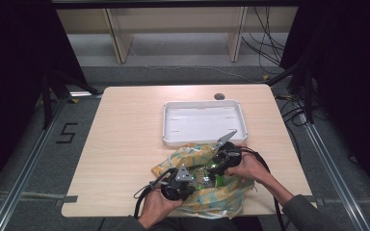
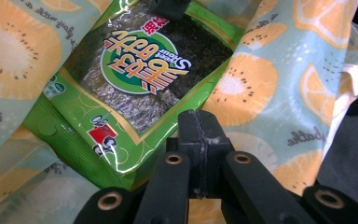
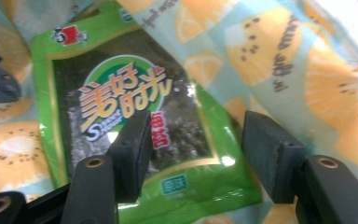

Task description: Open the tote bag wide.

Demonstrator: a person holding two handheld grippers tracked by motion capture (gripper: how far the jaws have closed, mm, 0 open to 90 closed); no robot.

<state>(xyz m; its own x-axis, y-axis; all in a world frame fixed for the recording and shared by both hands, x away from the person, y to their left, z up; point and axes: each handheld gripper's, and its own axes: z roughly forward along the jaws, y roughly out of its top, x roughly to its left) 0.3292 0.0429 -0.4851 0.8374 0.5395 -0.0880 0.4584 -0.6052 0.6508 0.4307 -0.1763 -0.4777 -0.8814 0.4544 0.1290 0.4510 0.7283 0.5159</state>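
Table: a light wood table (image 1: pixel 125 144) is seen from above; its far edge faces pale shelving and loose cables on a grey floor.
Floor mark: a black "5" (image 1: pixel 66 133) is taped on the floor off the table's left edge.
Tray: a white tray (image 1: pixel 203 139) is set right of centre, toward the far edge.
Cloth: a pale blue cloth with orange-slice print (image 1: pixel 221 195) is spread at the near edge, just in front of the tray.
Packet: a green seaweed snack packet (image 2: pixel 135 88) is laid on the cloth, partly wrapped by it.
Left hand: the left hand (image 1: pixel 156 208) is raised from the near edge, gripper angled toward the packet.
Left gripper: the left gripper (image 2: pixel 199 133) is pressed fully closed over the packet's edge; whether anything is pinched cannot be told.
Right hand: the right hand (image 1: pixel 250 168) is extended from the near right corner.
Right gripper: the right gripper (image 3: pixel 196 154) is spread wide above the packet's lower half.
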